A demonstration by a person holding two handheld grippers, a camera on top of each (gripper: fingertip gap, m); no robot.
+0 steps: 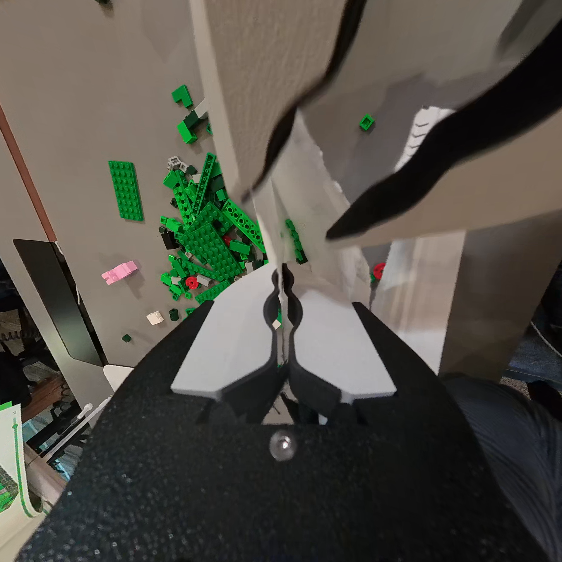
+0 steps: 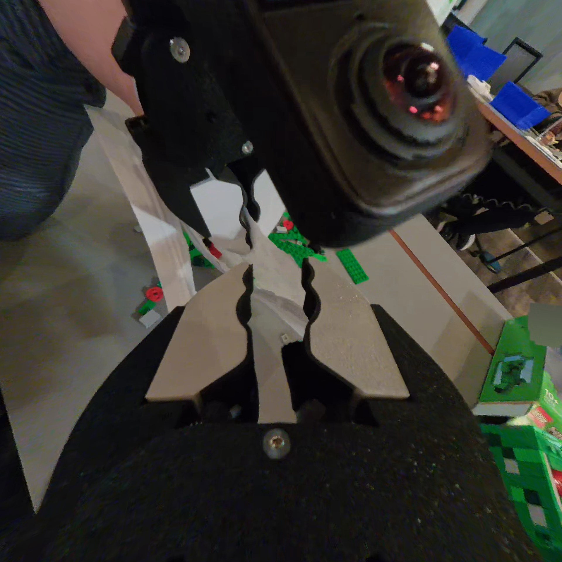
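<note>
My left gripper is shut on a thin white plastic bag and holds it above a grey table. In the right wrist view it hangs just ahead, pinching the bag's edge. My right gripper is open, one finger on each side of the bag. In the left wrist view it looms large and blurred over the bag. A pile of green bricks lies on the table under both grippers.
A flat green plate, a pink brick and a red round piece lie by the pile. A green box stands at the table's right edge. A person's dark sleeve is at upper left. Across from one pair of fingers to the other is roughly 7 cm.
</note>
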